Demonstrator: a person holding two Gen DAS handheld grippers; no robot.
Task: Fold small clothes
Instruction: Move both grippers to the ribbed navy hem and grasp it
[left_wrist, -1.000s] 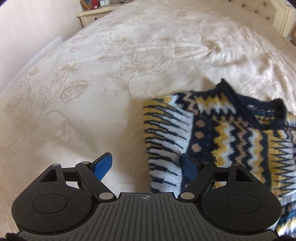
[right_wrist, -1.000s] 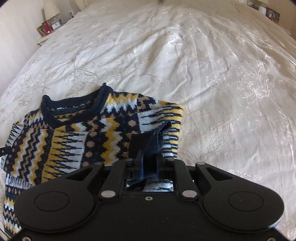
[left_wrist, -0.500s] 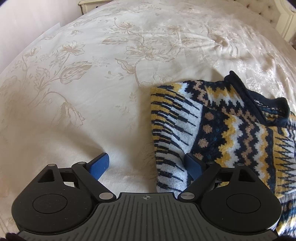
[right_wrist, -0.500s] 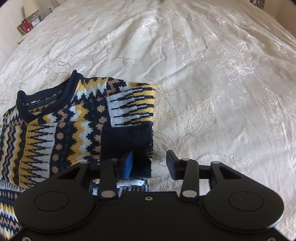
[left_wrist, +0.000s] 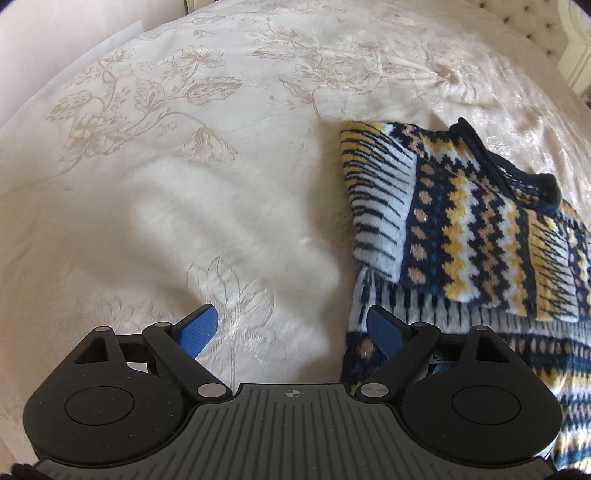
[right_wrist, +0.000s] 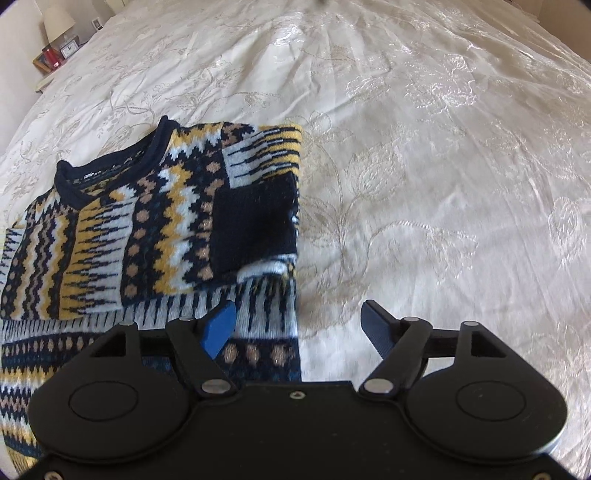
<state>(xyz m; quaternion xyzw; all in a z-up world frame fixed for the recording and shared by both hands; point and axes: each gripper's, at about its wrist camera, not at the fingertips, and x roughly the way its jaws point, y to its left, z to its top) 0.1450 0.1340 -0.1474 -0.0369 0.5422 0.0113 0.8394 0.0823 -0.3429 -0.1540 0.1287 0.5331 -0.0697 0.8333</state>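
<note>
On the cream floral bed (right_wrist: 424, 166) | navy-yellow patterned knit sweater (right_wrist: 155, 229): both sleeves folded in, body fold left | your left tongs (left_wrist: 291, 328) wide, empty | right tongs (right_wrist: 299, 325) just opening, sleeve cuff released

Bright daylight glares off the bedspread (right_wrist: 424, 122); fisheye edges curve and darken, nearest fabric slightly blurred.

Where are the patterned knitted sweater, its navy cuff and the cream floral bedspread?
Patterned knitted sweater (right_wrist: 155, 229): right wrist view, chest panel.
Navy cuff (right_wrist: 255, 221): right wrist view, folded sleeve end.
Cream floral bedspread (left_wrist: 166, 184): left wrist view, bare fabric.
</note>
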